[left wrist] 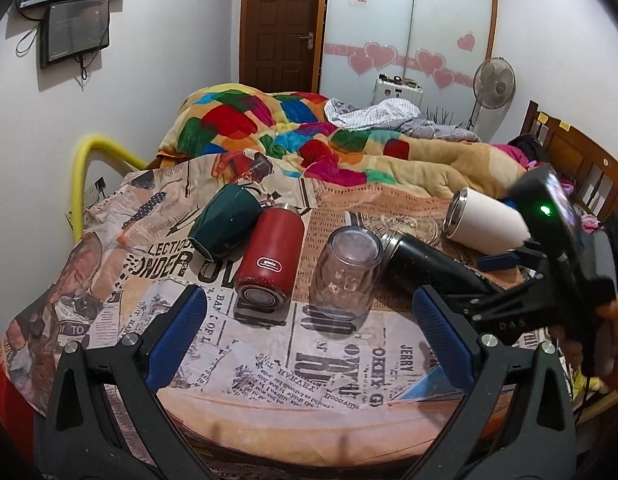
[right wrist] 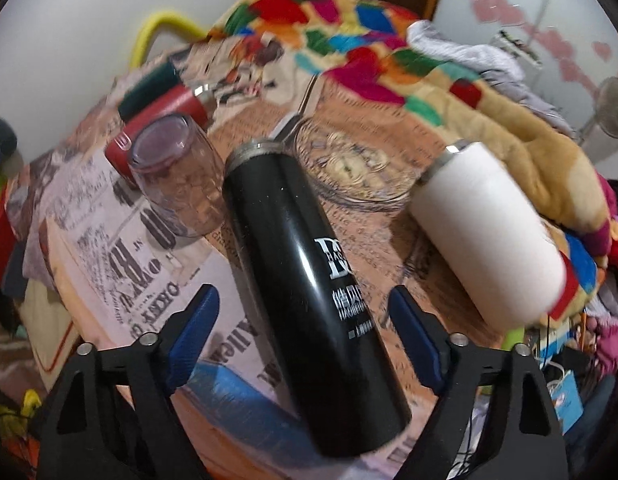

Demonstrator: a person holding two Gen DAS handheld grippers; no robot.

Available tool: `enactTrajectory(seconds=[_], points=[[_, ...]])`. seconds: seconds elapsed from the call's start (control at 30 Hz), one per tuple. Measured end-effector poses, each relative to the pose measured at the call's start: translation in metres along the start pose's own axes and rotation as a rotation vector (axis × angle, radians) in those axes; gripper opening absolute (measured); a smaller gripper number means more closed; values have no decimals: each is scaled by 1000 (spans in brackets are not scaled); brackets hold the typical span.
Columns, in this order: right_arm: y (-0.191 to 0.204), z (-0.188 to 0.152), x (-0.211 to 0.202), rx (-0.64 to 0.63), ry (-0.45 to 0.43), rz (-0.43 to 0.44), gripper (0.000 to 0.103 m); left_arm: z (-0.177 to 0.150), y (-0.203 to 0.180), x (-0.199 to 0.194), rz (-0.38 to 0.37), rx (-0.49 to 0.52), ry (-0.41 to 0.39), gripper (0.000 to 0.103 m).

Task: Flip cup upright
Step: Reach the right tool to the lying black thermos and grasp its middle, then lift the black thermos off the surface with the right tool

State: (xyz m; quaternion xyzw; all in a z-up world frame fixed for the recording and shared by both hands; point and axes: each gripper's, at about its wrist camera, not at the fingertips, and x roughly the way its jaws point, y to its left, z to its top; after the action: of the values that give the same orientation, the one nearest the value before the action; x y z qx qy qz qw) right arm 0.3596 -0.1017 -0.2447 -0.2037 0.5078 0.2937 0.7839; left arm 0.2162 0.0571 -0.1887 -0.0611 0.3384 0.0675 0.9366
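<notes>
- Left gripper (left wrist: 309, 312) hangs low over the near edge of the table (left wrist: 269, 392), jaws wide open, nothing between them. Blue pads (left wrist: 181, 328) sit either side of the view.
- Right gripper (right wrist: 305, 332) is spread open too, with the black flask (right wrist: 309, 280) lying between its fingers. I can't see either pad touching it, so it's straddling, not clamping.
- In the left view the right gripper comes in from the right side, over the flask's far end (left wrist: 421, 260).
- The black flask is on its side, its steel rim pointing away toward the bed.
- Clear cup (left wrist: 345, 268) is mouth-down on the newspaper-print cloth (left wrist: 341, 364), just left of the flask's rim. Touching or a hair apart, can't tell.
- Red flask (left wrist: 269, 256) lies on its side left of the clear cup, base toward the left camera.
- Green mug (left wrist: 225, 228) is tipped over, leaning against the red flask.
- White tumbler (right wrist: 489, 240) lies on its side to the right of the black flask, steel rim pointing away, well apart from it.
- Glass dish (right wrist: 353, 168) sits between the black flask's rim and the tumbler, with a metal handle (right wrist: 305, 104) poking out the far side.
- Colourful blanket (left wrist: 293, 136) is heaped on the bed behind.
</notes>
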Motion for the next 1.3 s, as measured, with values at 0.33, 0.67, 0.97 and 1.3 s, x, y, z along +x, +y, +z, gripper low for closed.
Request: enactTrajectory(seconds=[0.33, 0.67, 0.97, 1.3], points=[[-8, 9, 34, -52, 158, 48, 70, 0, 0, 11, 2, 4, 12, 103], [-5, 2, 27, 10, 141, 90, 62, 6, 4, 0, 17, -3, -10, 103], [8, -10, -19, 12, 42, 93, 62, 10, 8, -33, 27, -24, -55, 103], [48, -30, -48, -63, -11, 104, 62, 8, 13, -67, 33, -54, -86, 103]])
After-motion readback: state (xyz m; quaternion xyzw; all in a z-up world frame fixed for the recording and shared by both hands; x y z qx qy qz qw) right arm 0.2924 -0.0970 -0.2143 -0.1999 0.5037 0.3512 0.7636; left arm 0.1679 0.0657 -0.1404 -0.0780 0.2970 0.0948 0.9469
